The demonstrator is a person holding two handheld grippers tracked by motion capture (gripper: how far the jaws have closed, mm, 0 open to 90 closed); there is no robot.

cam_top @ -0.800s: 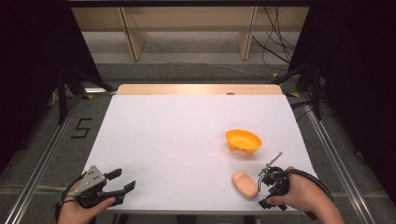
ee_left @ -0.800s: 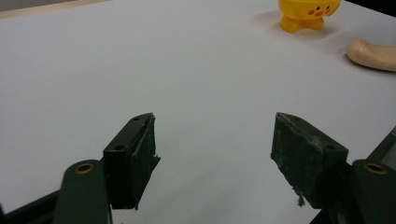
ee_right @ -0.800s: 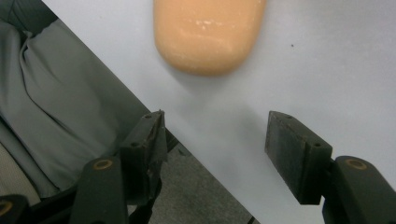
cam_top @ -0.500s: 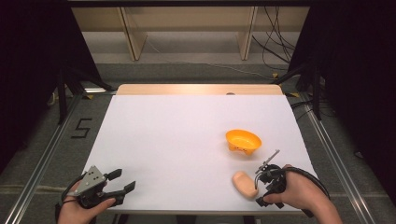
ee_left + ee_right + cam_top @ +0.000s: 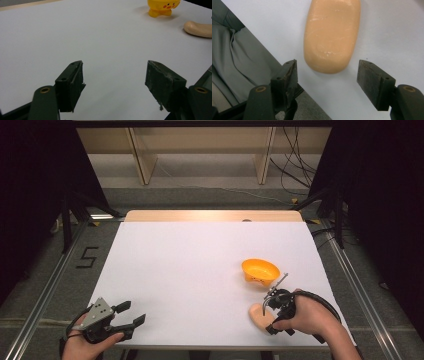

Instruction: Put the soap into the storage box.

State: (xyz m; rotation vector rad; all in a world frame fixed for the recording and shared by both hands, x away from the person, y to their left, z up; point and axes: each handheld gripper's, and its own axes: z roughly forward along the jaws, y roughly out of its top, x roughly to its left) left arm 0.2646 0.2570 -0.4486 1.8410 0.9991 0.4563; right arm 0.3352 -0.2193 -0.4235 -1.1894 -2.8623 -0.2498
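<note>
right now your right gripper (image 5: 268,316) sits near the table's front right corner, held in your right hand (image 5: 305,317), with its jaws spread apart and nothing between them. in the right gripper view the jaws stand either side of the near end of a peach-coloured oval block (image 5: 331,35), which lies flat on the white table (image 5: 392,37) just ahead of them, not touched by either jaw. that view also shows the table's front edge running close beside the block, with grey floor (image 5: 232,57) below it.

your left gripper (image 5: 117,321) rests at the front left corner of the table (image 5: 190,265), in your left hand (image 5: 87,345), and its jaws are also wide apart over bare white surface. the grey three-cornered plate rides on top of it.

an orange bowl (image 5: 260,271) stands upright on the right side of the table, a little behind the block (image 5: 260,316) and apart from it. in the left gripper view the bowl (image 5: 163,7) shows small feet and a face printed on its side, with the block (image 5: 198,28) lying near it toward the right edge.
</note>
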